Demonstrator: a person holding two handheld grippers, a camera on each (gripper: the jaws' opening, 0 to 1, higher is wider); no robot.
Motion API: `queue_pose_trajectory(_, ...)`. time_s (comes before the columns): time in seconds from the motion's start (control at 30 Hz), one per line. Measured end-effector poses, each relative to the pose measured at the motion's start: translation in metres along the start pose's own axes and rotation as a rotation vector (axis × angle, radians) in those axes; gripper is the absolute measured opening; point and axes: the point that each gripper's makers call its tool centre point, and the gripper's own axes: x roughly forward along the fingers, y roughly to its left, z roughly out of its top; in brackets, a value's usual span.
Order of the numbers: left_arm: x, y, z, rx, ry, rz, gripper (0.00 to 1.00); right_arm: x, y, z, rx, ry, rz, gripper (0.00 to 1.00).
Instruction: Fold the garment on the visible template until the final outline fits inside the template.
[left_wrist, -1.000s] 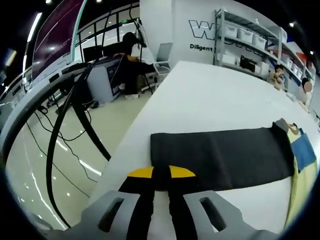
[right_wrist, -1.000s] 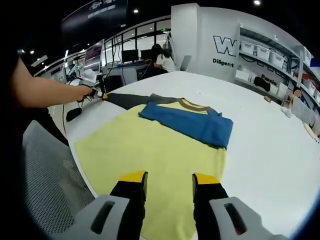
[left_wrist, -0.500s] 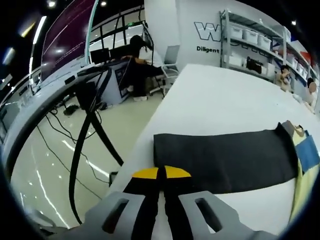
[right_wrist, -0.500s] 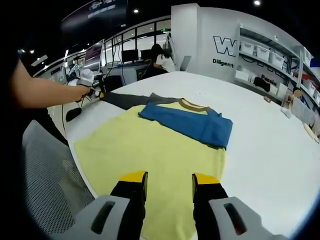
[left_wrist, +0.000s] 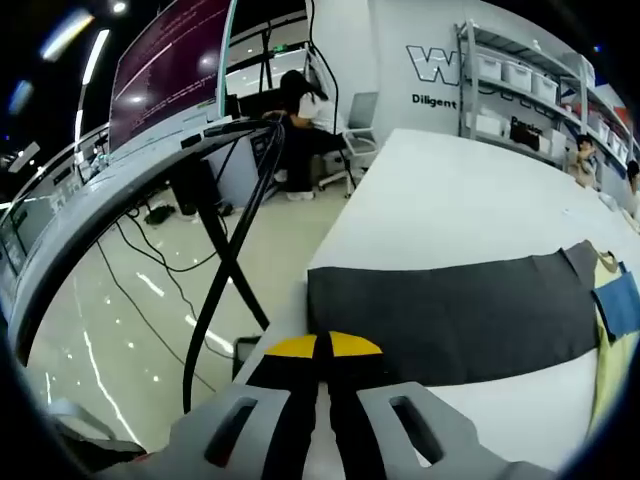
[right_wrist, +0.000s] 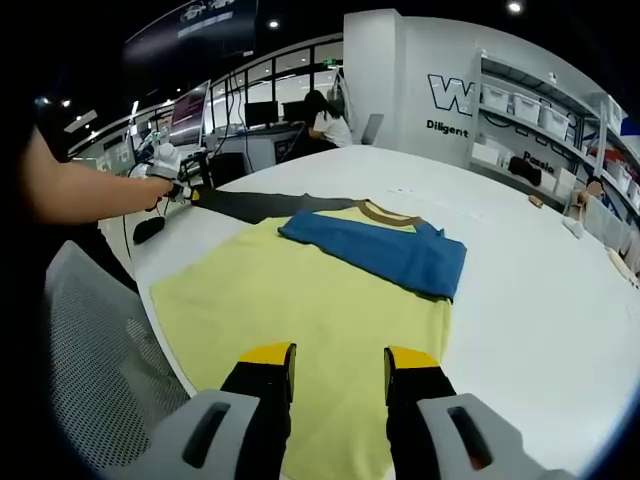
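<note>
In the left gripper view the left gripper (left_wrist: 322, 352) has its yellow-tipped jaws pressed together on the cuff end of the grey sleeve (left_wrist: 450, 315), which lies stretched flat across the white table (left_wrist: 450, 200) toward the shirt; its end sits at the table's edge. In the right gripper view the right gripper (right_wrist: 338, 362) hovers with jaws apart and empty over the near hem of the yellow shirt (right_wrist: 300, 320), which lies spread on the table with the blue sleeve (right_wrist: 385, 250) already folded across its chest. Farther off in that view the grey sleeve runs out from the shoulder to the left gripper, held in a person's hand (right_wrist: 160, 185). I judge the step in hand to be the fold of the second sleeve: the cuff is gripped and the sleeve pulled straight. The next move would call for lifting the cuff and carrying it over the body, laying it flat without dragging the shirt. No template outline is clear to me here.
</note>
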Motion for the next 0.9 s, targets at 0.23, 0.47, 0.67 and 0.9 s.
queue_pose_trajectory(0.23, -0.007, -0.006, 0.019, 0.014, -0.038, -0.011, 0.00, -0.001, -0.001, 0.001, 0.003, -0.004, -0.001, 0.33)
queue_pose_trajectory(0.47, -0.017, -0.028, 0.053, 0.015, -0.113, -0.072, 0.00, -0.002, -0.001, 0.002, 0.004, -0.009, -0.003, 0.33)
queue_pose_trajectory(0.67, -0.036, -0.064, 0.084, 0.013, -0.183, -0.162, 0.00, -0.002, 0.000, 0.002, 0.001, -0.008, -0.003, 0.33)
queue_pose_trajectory(0.9, -0.060, -0.122, 0.115, 0.058, -0.259, -0.299, 0.00, -0.003, -0.001, 0.002, 0.004, -0.012, -0.005, 0.33)
